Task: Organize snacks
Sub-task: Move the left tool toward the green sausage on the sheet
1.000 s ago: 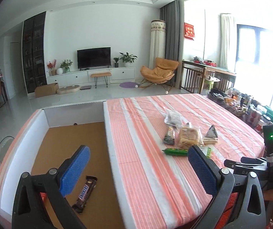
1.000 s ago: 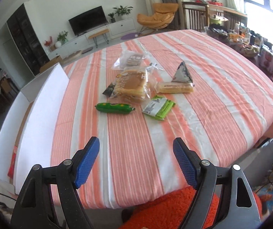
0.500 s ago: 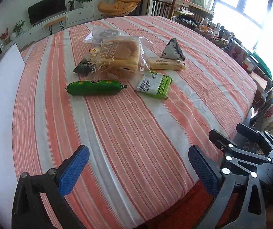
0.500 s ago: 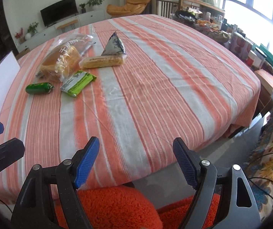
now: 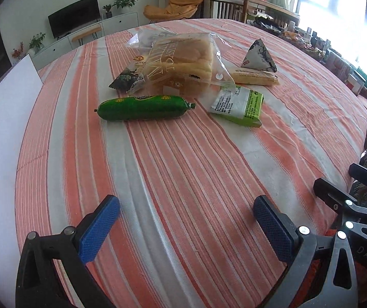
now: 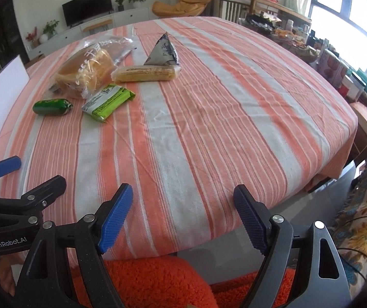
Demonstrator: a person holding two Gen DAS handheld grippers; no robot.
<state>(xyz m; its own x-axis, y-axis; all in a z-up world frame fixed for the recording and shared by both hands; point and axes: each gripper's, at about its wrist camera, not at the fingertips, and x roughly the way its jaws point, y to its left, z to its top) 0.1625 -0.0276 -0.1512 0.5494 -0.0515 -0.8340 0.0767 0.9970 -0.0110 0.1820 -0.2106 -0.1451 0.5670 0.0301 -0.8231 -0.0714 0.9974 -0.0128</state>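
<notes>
Since a second ago you are swinging the left gripper off the box, down over the counter. Both grippers gaping, empty; right gripper alongside. Green sausage lying ahead-left, touching the bread bag: risking snagging the bag's loose plastic.

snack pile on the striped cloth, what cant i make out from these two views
- Dark packet: left wrist view, mostly under the bread bag; in the right wrist view almost wholly hidden behind it.
- Clear bag behind the bread: contents unreadable in both views.
- Green packet: print too small to read.
- White board: cut off by the left edge, so what it belongs to is unclear.
</notes>
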